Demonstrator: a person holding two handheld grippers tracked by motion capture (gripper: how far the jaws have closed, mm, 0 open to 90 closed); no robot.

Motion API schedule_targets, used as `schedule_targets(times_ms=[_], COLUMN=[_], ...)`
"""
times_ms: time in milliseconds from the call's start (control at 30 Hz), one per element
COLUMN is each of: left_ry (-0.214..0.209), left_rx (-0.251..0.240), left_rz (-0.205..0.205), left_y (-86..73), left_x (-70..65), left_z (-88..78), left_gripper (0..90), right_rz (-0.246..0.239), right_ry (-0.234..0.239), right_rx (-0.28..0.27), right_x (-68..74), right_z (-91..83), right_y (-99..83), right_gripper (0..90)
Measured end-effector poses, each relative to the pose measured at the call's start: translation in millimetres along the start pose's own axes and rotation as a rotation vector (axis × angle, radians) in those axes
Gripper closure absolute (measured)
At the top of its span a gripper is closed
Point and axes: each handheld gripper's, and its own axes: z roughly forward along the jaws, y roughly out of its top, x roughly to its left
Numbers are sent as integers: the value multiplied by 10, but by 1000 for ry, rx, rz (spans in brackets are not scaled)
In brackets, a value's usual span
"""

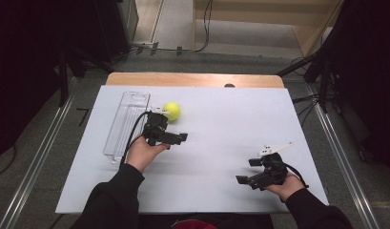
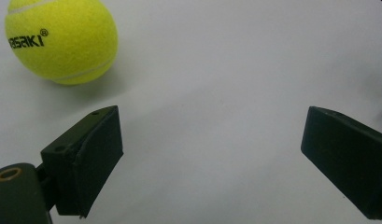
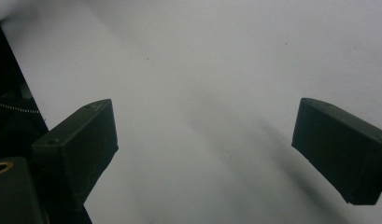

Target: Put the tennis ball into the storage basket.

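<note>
My left gripper (image 2: 212,154) hangs over the white table (image 1: 216,143) with jaws spread and nothing between them; the ball (image 2: 61,39) rests on the table just beyond and to the left of its left jaw, untouched. In the high view the ball (image 1: 172,110) lies beside a clear tray (image 1: 128,121). My right gripper (image 3: 202,154), well apart near the table's right edge, is likewise spread over bare surface.
</note>
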Motion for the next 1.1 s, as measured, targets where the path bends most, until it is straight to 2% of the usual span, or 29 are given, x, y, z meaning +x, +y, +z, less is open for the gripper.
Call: schedule_targets(times_ms=[500, 1100], left_ry=[-4, 48], left_rx=[7, 3], left_rz=[-19, -16], left_y=[138, 445], left_x=[106, 206], left_z=[45, 124], left_gripper=[57, 57], right_rz=[5, -6], right_ry=[-2, 8], right_rx=[-2, 0], right_x=[-3, 14], right_z=[-3, 13], right_y=[0, 4], right_gripper=[50, 50])
